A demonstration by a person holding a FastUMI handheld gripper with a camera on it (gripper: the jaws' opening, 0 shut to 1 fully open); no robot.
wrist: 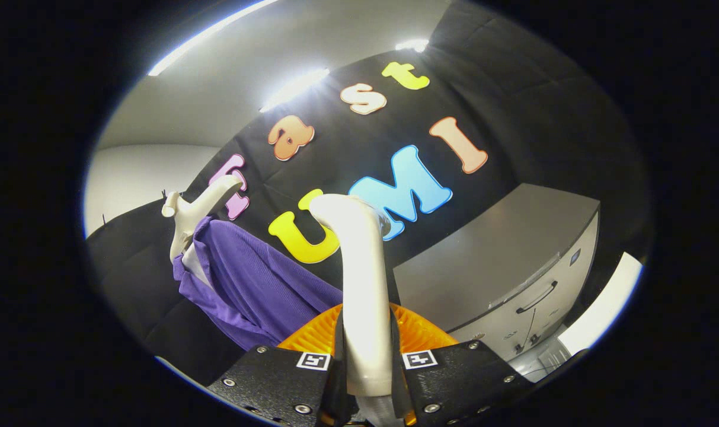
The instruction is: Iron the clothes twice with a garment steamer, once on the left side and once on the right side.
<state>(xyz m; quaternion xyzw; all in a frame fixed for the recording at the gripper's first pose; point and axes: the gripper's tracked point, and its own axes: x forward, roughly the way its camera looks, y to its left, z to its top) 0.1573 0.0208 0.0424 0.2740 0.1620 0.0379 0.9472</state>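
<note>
My gripper [366, 370] is shut on the white handle of the garment steamer [359, 267], which rises between the fingers and curves away ahead. Its orange body [421, 335] shows just beyond the fingers on both sides of the handle. Off to the left and beyond the steamer hangs a purple garment [252, 284] on a white hanger [193, 210], in front of the black cloth wall. The steamer's head is turned away from me, so I cannot see whether it touches the garment.
A grey cabinet with a dark handle [513, 267] stands to the right beyond the fingers. Behind everything hangs the black cloth wall [513, 118], with a white ceiling and strip lights [294, 89] above.
</note>
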